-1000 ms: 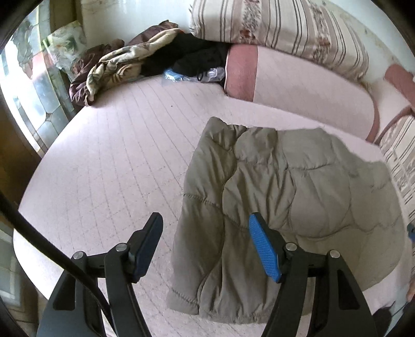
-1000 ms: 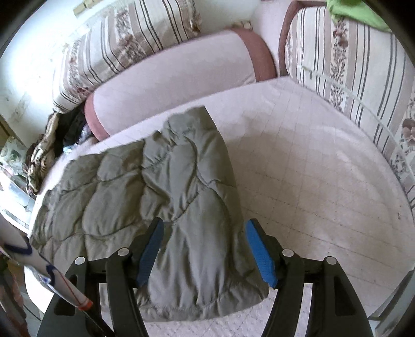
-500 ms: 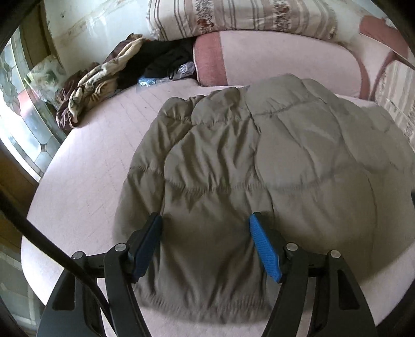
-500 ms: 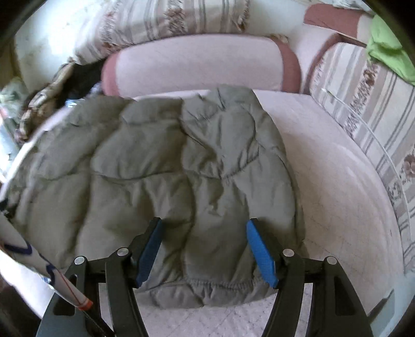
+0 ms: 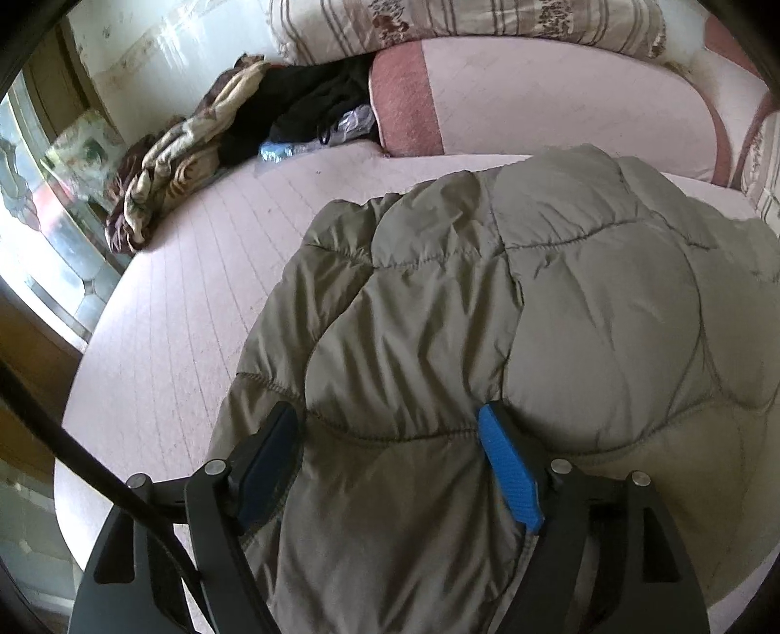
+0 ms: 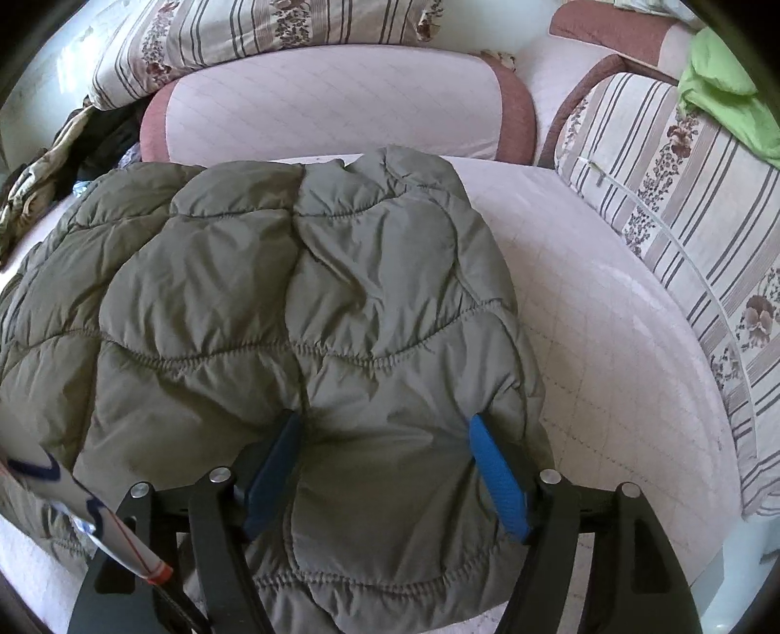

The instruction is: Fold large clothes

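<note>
On sofa, quilted jacket, jaws spread.

A round bed or sofa with a pale pink quilted cover filled most of both views. A long bolster, pale with dusty-rose ends, ran along its far edge. Behind the bolster lay a striped, floral-printed cushion; a second cushion of the same cloth lined the right side, with a bright green cloth on top. At far left a heap of rumpled clothes, beige, brown and black, sat against a pale, stained wall. A window with patterned glass let in daylight from the left.
</note>
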{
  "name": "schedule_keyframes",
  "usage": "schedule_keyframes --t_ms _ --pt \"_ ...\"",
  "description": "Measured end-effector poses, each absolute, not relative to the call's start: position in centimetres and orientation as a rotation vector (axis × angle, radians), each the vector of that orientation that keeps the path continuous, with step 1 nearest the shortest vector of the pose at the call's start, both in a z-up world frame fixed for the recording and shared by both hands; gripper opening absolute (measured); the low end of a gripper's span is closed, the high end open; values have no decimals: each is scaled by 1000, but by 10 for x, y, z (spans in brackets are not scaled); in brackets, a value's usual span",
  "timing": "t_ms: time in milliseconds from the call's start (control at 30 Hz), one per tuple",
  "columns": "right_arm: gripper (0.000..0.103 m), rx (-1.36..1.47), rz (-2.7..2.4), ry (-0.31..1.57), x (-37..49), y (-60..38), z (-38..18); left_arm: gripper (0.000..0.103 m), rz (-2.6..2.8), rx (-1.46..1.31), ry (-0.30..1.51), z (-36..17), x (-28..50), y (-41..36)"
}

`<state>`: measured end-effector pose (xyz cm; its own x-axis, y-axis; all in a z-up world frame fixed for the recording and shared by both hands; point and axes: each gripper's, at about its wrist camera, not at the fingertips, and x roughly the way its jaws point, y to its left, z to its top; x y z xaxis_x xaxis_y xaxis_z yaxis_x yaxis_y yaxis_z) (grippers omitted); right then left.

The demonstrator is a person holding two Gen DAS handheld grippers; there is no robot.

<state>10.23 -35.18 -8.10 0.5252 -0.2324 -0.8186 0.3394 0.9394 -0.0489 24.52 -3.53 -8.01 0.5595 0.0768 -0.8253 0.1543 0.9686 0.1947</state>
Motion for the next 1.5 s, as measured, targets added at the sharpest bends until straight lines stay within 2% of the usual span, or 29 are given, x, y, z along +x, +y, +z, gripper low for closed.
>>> schedule_keyframes --t_ms 200,367,600,733,833,1000,1133,1333,1500 --pt "76 187 -285 874 81 -345 -42 76 -62 157 916 -43 218 3" --pt "76 220 -203 825 88 -331 -24 76 -2 145 907 -47 200 36" --pt "76 276 -140 888 138 -303 -49 77 24 106 958 -82 208 53" --pt "86 235 -174 922 159 -302 -75 77 29 118 957 -90 217 48" --pt "90 221 -175 930 164 -303 -79 77 37 149 956 -93 221 42" --pt "88 196 -183 931 159 -301 -67 77 40 70 984 -75 216 53" --pt "87 193 -173 841 131 -301 -44 77 31 54 964 -66 195 60" --pt "88 169 -185 891 124 -305 -73 80 59 73 989 -84 198 57" --pt "88 235 -183 890 111 -315 -55 80 33 56 973 -62 186 56"
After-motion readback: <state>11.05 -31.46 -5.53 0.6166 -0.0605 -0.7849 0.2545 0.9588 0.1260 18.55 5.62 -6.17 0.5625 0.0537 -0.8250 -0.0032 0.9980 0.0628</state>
